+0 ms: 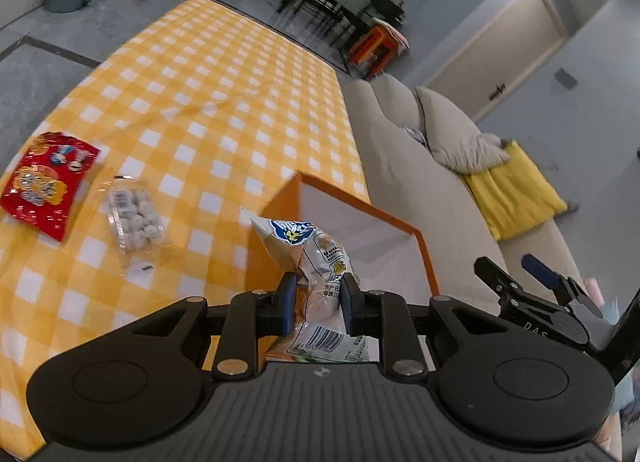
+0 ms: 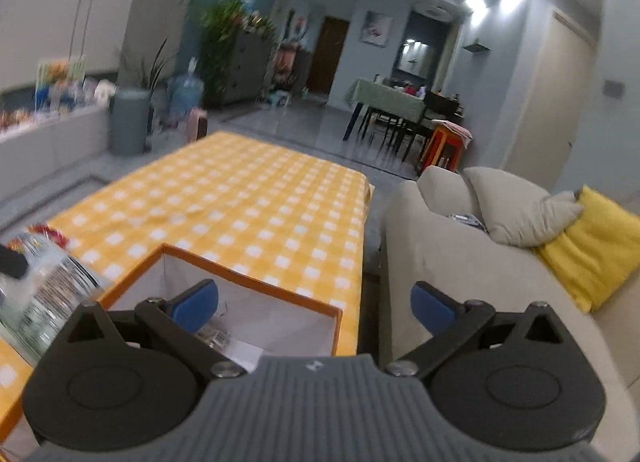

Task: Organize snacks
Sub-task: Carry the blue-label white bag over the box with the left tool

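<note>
We are carrying the crinkly white-and-tan snack packet [image 1: 316,262], pinched in the left gripper [image 1: 319,302], toward the orange-rimmed white box [image 1: 372,238] for stowing; the right gripper [image 2: 314,304] is hanging wide and empty.

1. Box [image 1: 360,230] on the desk [image 1: 224,102], near its sofa-side edge.
2. Two snack packets on the desk left of the box: bag of round sweets [image 1: 134,214] nearer, flat packet [image 1: 44,178] beyond, farther left.
3. Snack bag [image 1: 316,262] between left tool [image 1: 318,298] pads, over the box's near wall.
4. Right tool [image 2: 314,302] above the box, spread wide.
5. Sofa [image 1: 400,166] right of the desk.
</note>
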{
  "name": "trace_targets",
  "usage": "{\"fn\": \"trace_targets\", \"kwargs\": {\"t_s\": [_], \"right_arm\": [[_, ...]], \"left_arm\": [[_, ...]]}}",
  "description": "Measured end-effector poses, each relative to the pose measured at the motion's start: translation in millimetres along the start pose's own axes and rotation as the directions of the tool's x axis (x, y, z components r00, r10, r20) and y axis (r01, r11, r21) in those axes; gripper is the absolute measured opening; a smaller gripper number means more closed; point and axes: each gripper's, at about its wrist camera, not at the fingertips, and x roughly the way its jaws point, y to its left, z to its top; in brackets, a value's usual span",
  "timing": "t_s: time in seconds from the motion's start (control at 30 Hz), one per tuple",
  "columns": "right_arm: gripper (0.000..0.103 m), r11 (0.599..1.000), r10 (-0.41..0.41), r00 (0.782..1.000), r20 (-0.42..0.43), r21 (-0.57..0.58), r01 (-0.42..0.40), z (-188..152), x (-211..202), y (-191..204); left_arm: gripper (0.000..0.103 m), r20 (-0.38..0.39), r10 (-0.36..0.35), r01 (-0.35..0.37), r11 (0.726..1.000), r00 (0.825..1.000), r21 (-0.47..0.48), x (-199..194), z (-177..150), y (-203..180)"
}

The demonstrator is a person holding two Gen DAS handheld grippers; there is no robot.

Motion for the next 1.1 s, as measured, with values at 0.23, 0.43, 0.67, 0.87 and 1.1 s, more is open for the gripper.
{"fn": "trace_targets", "kwargs": {"t_s": [0.23,0.43,0.67,0.87,1.1], "right_arm": [[0.100,0.990,0.045,0.999,0.004,0.137,-0.045,-30.9,-8.9,-33.4],[0.100,0.962,0.098,0.995,0.003,0.257,-0.096,-55.5,-6.9,-60.1],[0.100,0.952,0.132,0.991,-0.009,0.278,-0.125,-72.2,5.9,-84.5],[0.100,0.926,0.182,0.983,-0.023,0.341,-0.164,-85.3,20.2,-96.6],[0.100,0.878,0.210,0.978,-0.012,0.443,-0.183,-94.2,23.5,-112.2]], "left_arm": [[0.025,-0.058,0.039,-0.038,0.999,0.998,0.019,40.9,-18.8,-33.7],[0.025,-0.121,0.041,-0.034,0.998,0.992,0.057,99.1,-22.9,-61.3],[0.025,-0.233,0.080,-0.065,0.995,0.969,0.069,165.0,-27.0,-79.5],[0.026,-0.275,0.075,-0.064,0.997,0.959,0.048,193.4,-32.6,-81.3],[0.072,-0.378,0.211,-0.157,0.973,0.902,0.169,204.7,-38.2,-83.3]]}}
